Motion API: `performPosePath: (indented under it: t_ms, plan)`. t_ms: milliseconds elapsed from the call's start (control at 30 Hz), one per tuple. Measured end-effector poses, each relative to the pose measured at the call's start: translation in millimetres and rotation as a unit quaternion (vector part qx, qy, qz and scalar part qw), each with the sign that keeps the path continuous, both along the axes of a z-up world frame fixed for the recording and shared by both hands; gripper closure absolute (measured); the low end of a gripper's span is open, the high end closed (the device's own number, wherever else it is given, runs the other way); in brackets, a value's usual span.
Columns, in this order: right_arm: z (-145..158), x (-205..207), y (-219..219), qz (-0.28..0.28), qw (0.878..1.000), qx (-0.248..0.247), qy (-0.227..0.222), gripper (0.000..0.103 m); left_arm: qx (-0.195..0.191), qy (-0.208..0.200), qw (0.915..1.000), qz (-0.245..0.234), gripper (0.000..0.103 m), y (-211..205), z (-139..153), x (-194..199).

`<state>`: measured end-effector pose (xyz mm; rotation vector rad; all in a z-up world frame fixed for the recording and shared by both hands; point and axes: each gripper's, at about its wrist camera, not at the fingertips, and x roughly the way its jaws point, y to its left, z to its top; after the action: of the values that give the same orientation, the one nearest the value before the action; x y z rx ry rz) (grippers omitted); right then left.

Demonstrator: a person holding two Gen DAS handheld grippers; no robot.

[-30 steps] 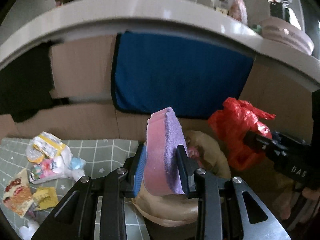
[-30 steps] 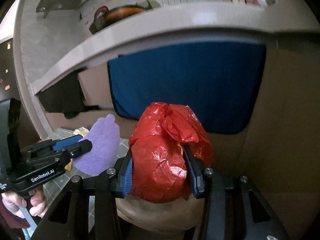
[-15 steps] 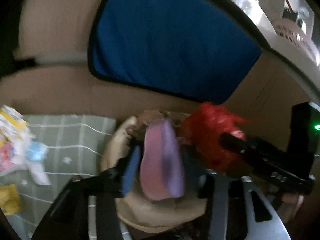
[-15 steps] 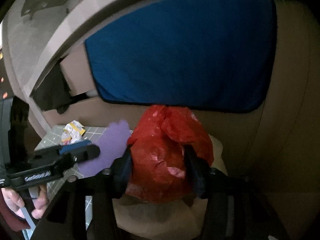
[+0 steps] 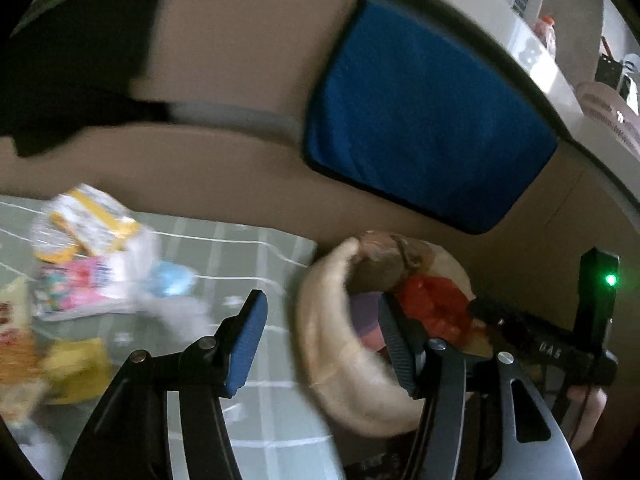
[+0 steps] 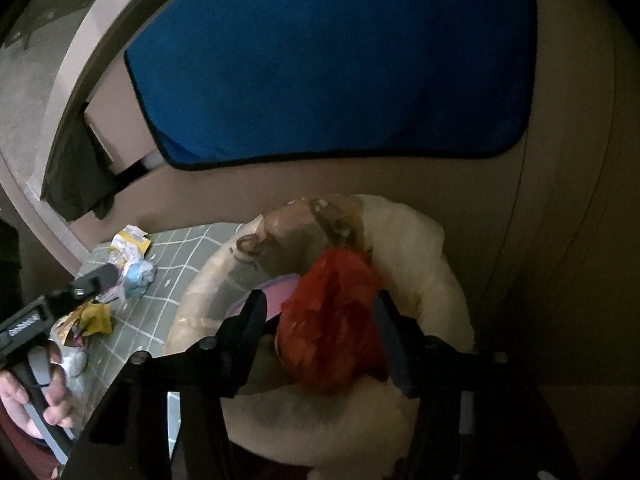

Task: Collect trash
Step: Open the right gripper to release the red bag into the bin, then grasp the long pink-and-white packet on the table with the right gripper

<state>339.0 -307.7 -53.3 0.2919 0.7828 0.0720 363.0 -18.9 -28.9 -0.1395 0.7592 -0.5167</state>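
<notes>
Both tongs over the trash bin

My left gripper (image 5: 324,344) is opening, empty; my right gripper (image 6: 320,332) is closing around the red bag (image 6: 332,320), inside the bin (image 6: 440,280) beside the sponge (image 6: 276,292).

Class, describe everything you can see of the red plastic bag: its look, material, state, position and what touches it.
The red plastic bag is thin, crinkled film bunched into a loose, rumpled ball. It sits in the mouth of the bin with the pale liner, beside a pink and purple sponge. It lies between the fingers of the right gripper, whose jaws are closing; whether the pads press it cannot be told. The left wrist view shows only its top.
</notes>
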Motion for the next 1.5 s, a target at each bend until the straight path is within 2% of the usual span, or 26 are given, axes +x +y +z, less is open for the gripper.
performPosePath:
  t_ms: [133,200,300,367,467,533,667,767,867,1000,1200,1367,1500]
  plan:
    - [18.6,-12.2,21.2,0.007,0.999,-0.015,-0.031,0.051,0.031,-0.033,0.9985,0.032,0.045,50.9,15.5,-21.0]
    - [29.0,-17.8,34.1,0.015,0.999,-0.016,-0.049,0.051,0.039,-0.027,0.9975,0.052,0.045,85.3,17.0,-28.4]
    - [43.3,-24.5,62.1,0.034,0.997,-0.016,-0.074,0.051,0.008,0.016,0.9973,0.071,0.045,137.6,12.1,-25.2]
    - [48.4,-26.1,85.0,0.056,0.995,-0.019,-0.084,0.051,-0.009,0.038,0.9942,0.101,0.045,173.3,5.6,-25.1]
    - [49.0,-26.1,131.1,0.102,0.990,-0.046,-0.089,0.051,-0.038,0.057,0.9889,0.132,0.045,213.5,-3.3,-27.9]
    - [46.0,-25.5,157.4,0.126,0.986,-0.063,-0.087,0.052,-0.050,0.056,0.9855,0.152,0.045,232.6,-8.9,-32.4]
    - [32.3,-13.8,207.8,0.179,0.977,-0.083,-0.074,0.052,-0.040,0.017,0.9822,0.183,0.045,244.3,-12.2,-41.5]
    - [23.3,-1.0,232.2,0.206,0.973,-0.079,-0.063,0.053,-0.041,0.008,0.9796,0.197,0.045,246.9,-16.2,-40.2]
    - [19.0,12.1,247.1,0.218,0.972,-0.069,-0.060,0.053,-0.047,0.011,0.9786,0.200,0.045,251.1,-19.4,-38.3]
    - [12.4,44.8,270.1,0.253,0.965,-0.049,-0.045,0.053,-0.016,0.008,0.9729,0.230,0.045,254.8,-22.6,-38.7]
    - [-1.6,108.9,315.8,0.293,0.952,-0.087,-0.029,0.053,-0.062,0.053,0.9673,0.240,0.045,265.8,-41.7,-35.3]
    - [-25.7,167.9,333.7,0.279,0.959,-0.049,0.025,0.055,-0.044,0.053,0.9697,0.234,0.045,267.4,-45.1,-35.2]
    - [-49.7,180.7,336.9,0.273,0.958,-0.055,0.065,0.058,-0.047,0.055,0.9712,0.227,0.045,274.7,-47.7,-37.7]
